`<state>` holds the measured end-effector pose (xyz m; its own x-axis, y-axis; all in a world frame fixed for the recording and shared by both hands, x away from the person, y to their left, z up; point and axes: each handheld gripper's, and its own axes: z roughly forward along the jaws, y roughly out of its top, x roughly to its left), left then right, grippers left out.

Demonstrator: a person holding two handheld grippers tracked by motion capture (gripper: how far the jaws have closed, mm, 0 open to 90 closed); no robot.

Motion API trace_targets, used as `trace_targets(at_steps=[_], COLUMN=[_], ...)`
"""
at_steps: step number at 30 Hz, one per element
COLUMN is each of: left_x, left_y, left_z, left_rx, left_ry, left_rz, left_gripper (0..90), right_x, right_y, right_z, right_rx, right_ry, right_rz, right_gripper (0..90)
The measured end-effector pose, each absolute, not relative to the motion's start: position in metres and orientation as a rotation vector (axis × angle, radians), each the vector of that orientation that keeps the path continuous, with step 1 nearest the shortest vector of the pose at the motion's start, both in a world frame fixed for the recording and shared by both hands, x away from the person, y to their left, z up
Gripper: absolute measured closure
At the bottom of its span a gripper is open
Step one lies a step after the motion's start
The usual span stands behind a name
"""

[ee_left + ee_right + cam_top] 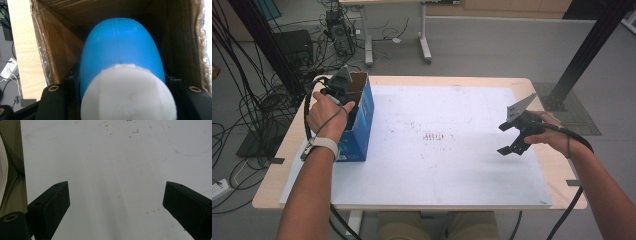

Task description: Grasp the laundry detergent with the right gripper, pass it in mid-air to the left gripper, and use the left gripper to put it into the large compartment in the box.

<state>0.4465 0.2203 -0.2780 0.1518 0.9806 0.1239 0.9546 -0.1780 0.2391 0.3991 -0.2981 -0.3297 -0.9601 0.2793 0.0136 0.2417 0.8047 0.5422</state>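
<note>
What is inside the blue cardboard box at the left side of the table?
Inside the cardboard box is a blue bottle with a white cap, clamped between the left gripper's jaws. The bottle covers the box floor, so anything beneath it cannot be seen.

a blue bottle (120, 50) with a white cap (127, 95) hangs cap-up inside an open cardboard box (50, 45), blue outside, at the tabletop's left edge.

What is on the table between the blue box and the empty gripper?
Nothing stands there. In the high view, only the bare white sheet with small brown specks lies between the box and the right gripper, whose jaws are open.
</note>
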Motion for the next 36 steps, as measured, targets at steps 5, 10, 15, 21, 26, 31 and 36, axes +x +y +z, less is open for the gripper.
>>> trace_targets(at_steps=[5, 10, 15, 21, 26, 31, 36], left_x=[0.4461, 0.4463, 0.4462, 0.4459, 0.4457, 0.4453, 0.4451], left_y=[0.2211, 0.2207, 0.2207, 0.2208, 0.2209, 0.2211, 0.2215], left_z=[-0.2782, -0.2782, -0.2782, -0.2782, -0.2785, -0.2786, -0.2787], left_rx=[2.298, 2.299, 2.297, 2.297, 2.293, 2.291, 2.288], left_ry=[1.945, 1.946, 1.948, 1.949, 1.948, 1.948, 1.948], left_rz=[0.382, 0.385, 0.385, 0.384, 0.39, 0.391, 0.392], left_gripper=[37.1, 37.0, 37.0, 37.0, 36.9, 36.9, 36.9], right_x=[0.3987, 0.3986, 0.3987, 0.3985, 0.3979, 0.3978, 0.398], right_y=[-0.2969, -0.2961, -0.2958, -0.296, -0.2964, -0.2962, -0.2964], right_z=[-0.3296, -0.3299, -0.3298, -0.3291, -0.3285, -0.329, -0.3288], right_rx=[0.414, 0.414, 0.418, 0.415, 0.418, 0.418, 0.416], right_ry=[2.922, 2.925, 2.926, 2.925, 2.924, 2.925, 2.925], right_rz=[0.864, 0.856, 0.856, 0.855, 0.856, 0.856, 0.856], right_gripper=[7.4, 7.4, 7.4, 7.5, 7.5, 7.4, 7.5])
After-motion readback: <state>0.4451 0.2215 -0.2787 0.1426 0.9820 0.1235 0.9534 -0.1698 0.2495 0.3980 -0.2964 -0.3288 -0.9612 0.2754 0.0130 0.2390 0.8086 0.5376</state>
